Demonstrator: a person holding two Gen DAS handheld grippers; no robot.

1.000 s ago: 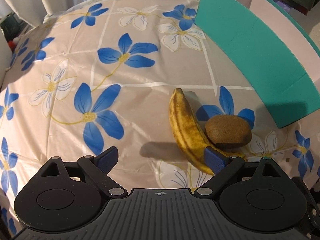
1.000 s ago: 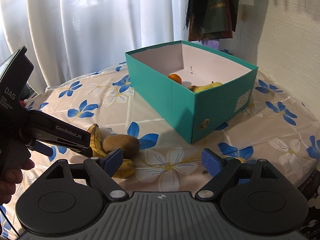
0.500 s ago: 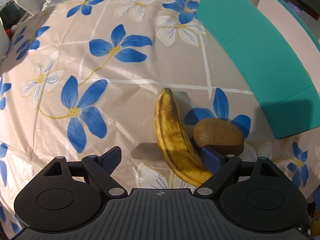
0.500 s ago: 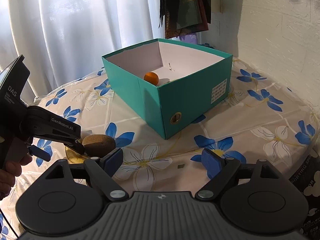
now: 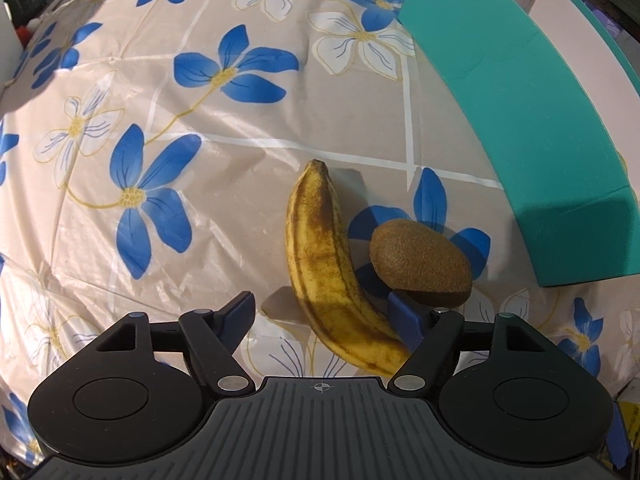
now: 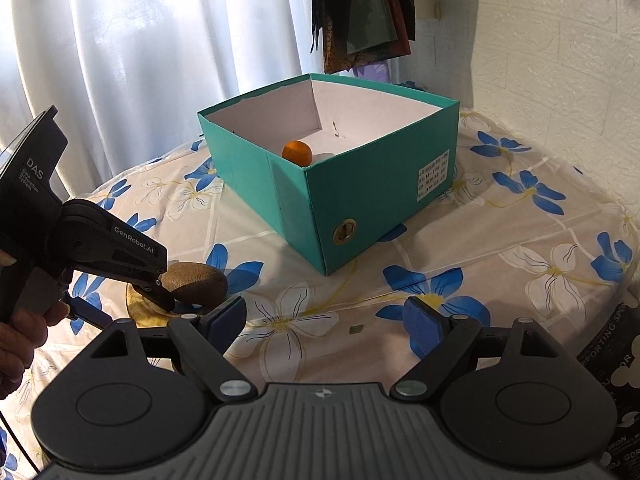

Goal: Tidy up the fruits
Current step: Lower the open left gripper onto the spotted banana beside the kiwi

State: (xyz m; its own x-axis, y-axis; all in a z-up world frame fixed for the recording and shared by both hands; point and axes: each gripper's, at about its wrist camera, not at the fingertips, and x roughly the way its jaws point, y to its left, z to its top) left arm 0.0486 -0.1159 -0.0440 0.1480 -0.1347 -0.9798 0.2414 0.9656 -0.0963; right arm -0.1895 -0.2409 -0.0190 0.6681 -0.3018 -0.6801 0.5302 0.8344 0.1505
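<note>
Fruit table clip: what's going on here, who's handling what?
A person holds a gripper in each hand over a flowered tablecloth. The left gripper points down at a banana, its jaws closing with the banana between them, not yet pinched. A kiwi lies right beside the banana. The right gripper hangs open and empty, facing the teal box, which already holds an orange fruit.

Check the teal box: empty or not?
Not empty: an orange fruit lies inside the teal box. The near wall hides the rest.
</note>
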